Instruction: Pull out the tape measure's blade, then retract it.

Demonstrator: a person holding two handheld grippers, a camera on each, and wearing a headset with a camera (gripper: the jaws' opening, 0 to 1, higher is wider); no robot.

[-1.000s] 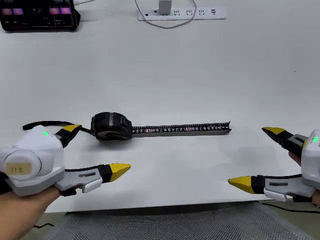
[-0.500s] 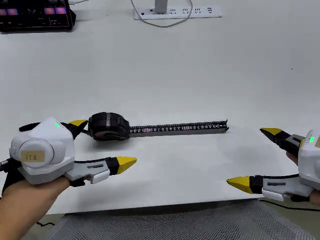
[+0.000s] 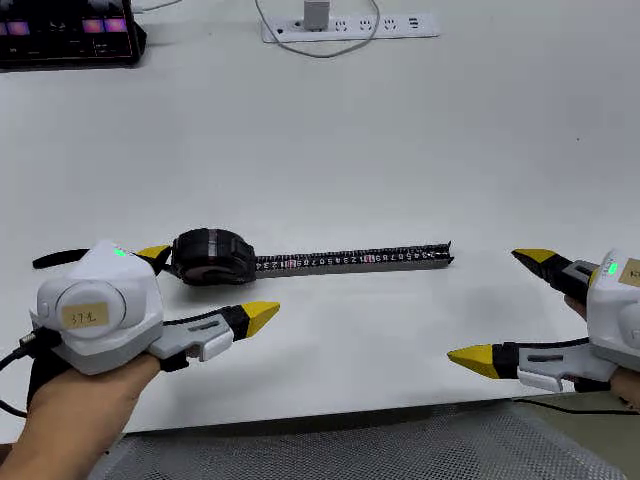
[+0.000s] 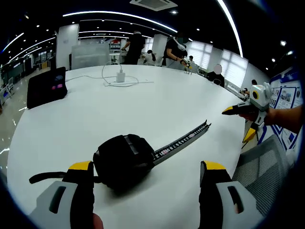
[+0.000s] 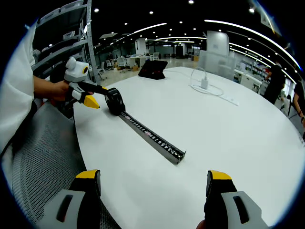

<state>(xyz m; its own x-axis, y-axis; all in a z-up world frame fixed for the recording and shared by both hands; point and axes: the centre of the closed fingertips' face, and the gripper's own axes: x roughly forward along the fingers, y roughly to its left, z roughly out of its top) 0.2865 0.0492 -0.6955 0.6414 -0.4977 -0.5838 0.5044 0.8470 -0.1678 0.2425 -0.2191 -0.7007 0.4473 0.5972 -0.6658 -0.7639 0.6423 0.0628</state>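
L gripper (image 3: 207,284) spread wide, tape (image 3: 210,257) btwn its tips, blade (image 3: 350,258) out toward 3 o'clock; R gripper (image 3: 500,307) also spread, at 4, clear of blade.

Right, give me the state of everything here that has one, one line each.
Tape measure case: resting on the table, ungripped.
Blade: pulled out, lying flat on the table.
Left gripper: open, jaws either side of the case.
Right gripper: open, empty, apart from the blade's tip.
Power strip: one charger plugged in.
Dark device: screen lit.
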